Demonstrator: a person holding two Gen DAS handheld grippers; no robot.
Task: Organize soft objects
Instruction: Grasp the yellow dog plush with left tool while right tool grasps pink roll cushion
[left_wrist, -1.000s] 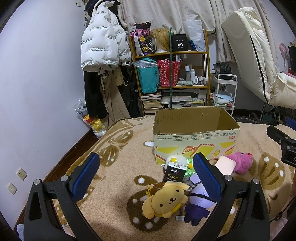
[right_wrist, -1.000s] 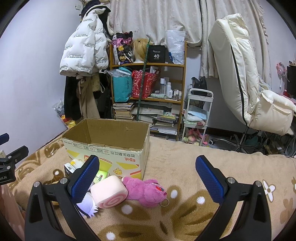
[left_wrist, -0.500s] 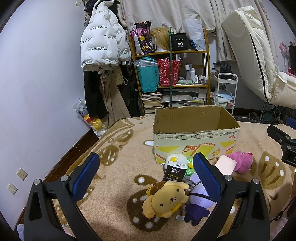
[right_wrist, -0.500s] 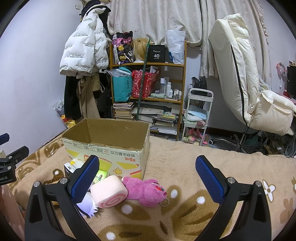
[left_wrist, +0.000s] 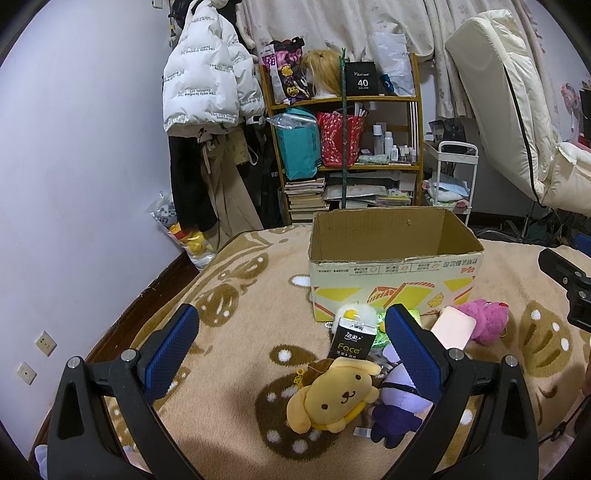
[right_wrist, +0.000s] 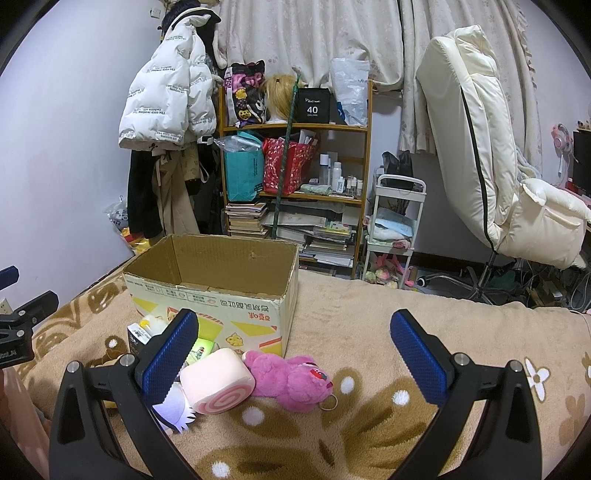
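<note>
An open cardboard box (left_wrist: 395, 280) (right_wrist: 207, 306) stands on a tan patterned blanket. Soft toys lie in front of it: a yellow dog plush (left_wrist: 332, 397), a purple plush (left_wrist: 400, 406), a pink swirl-roll cushion (right_wrist: 216, 380) (left_wrist: 454, 326), a pink bear plush (right_wrist: 291, 378) (left_wrist: 484, 319), a white fluffy toy (left_wrist: 356, 312) and a black tissue pack (left_wrist: 352, 341). My left gripper (left_wrist: 291, 352) is open above the yellow dog, holding nothing. Open too, my right gripper (right_wrist: 293, 356) hovers over the pink bear, also holding nothing.
Behind the bed stand a wooden shelf (right_wrist: 295, 177) full of bags and books, a small white cart (right_wrist: 397, 229) and a cream chair (right_wrist: 487, 166). Coats hang on the left wall (left_wrist: 210, 92). The blanket's right part (right_wrist: 406, 314) lies bare.
</note>
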